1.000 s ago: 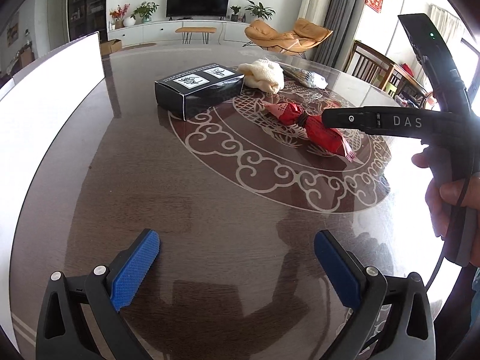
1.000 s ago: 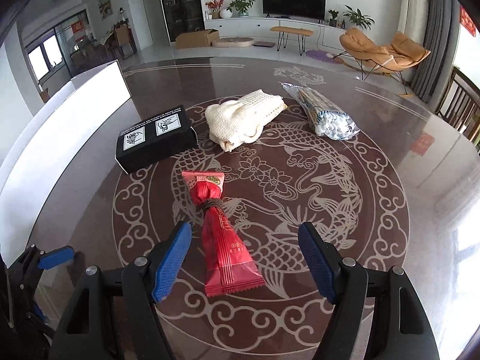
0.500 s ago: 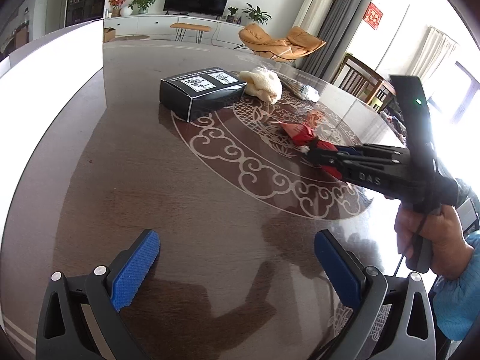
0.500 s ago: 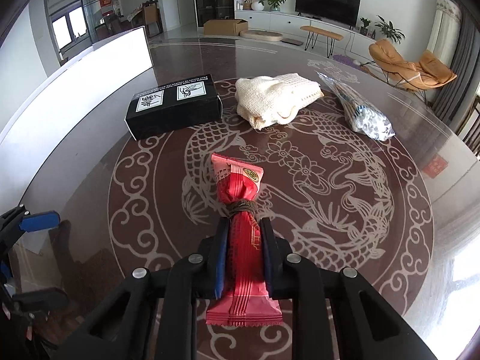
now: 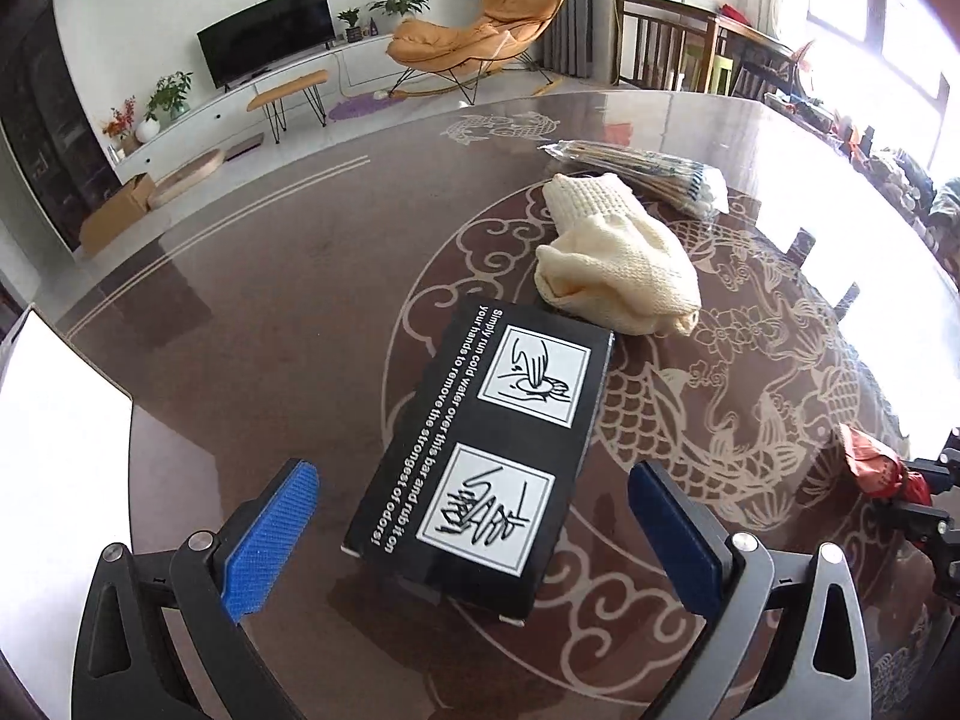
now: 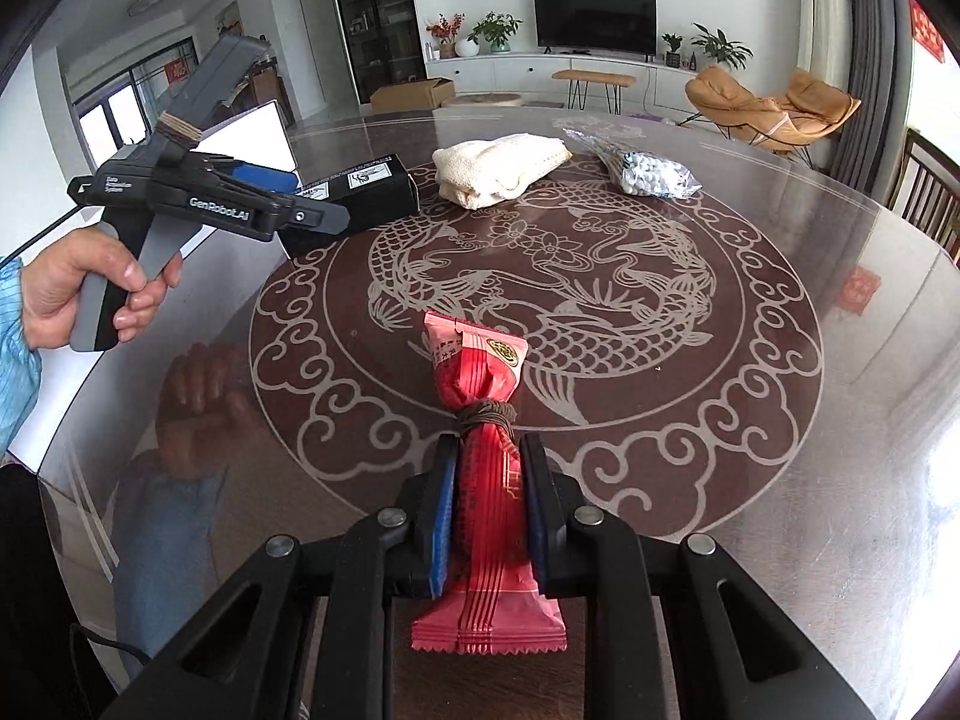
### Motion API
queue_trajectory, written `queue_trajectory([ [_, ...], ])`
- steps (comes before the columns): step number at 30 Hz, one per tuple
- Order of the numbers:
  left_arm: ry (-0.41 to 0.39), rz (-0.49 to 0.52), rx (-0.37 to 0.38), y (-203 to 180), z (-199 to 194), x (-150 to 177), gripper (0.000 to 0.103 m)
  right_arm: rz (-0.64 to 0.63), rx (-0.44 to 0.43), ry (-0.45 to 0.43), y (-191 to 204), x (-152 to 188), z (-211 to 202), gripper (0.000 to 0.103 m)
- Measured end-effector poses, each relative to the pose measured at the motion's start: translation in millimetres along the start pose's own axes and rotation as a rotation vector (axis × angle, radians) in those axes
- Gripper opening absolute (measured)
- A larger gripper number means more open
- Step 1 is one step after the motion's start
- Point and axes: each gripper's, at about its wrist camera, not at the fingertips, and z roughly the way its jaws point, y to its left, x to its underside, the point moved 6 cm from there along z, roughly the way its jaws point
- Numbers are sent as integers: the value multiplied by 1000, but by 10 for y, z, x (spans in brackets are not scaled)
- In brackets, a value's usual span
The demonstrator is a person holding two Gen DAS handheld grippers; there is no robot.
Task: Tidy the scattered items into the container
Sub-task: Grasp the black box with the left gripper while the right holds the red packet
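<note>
The right gripper [image 6: 489,516], jaws newly closed, clamps the red packet [image 6: 489,480] while the open left gripper [image 5: 474,534] straddles the black box [image 5: 480,450], both container-bound.

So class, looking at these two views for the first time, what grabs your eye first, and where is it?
The red snack packet, tied with brown cord, sits clamped in the right gripper at the bottom of the right view. In the left view, a black box with white pictograms lies between the open left gripper fingers, a cream knitted glove just beyond.
</note>
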Motion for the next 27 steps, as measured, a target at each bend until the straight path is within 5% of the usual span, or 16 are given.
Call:
queue_trajectory([
  [3,12,-17,58,-36,133,-26,103,15,-17,-2,-20,4,-6,21],
  [5,-13,-50,85,-65,115,-26,73,20,-24,-3,-27,3,-3,21],
  [7,-26,-94,75,-93,64,11,63,21,-24,-4,-25,8,0,21],
  [17,-57,-154,-77,-547,-665,710,58,48,-30,-27,96,207,-278,20],
  [27,-149,-191,-157,-533,-1320,809,58,12,-2,-78,259,120,-668,20],
])
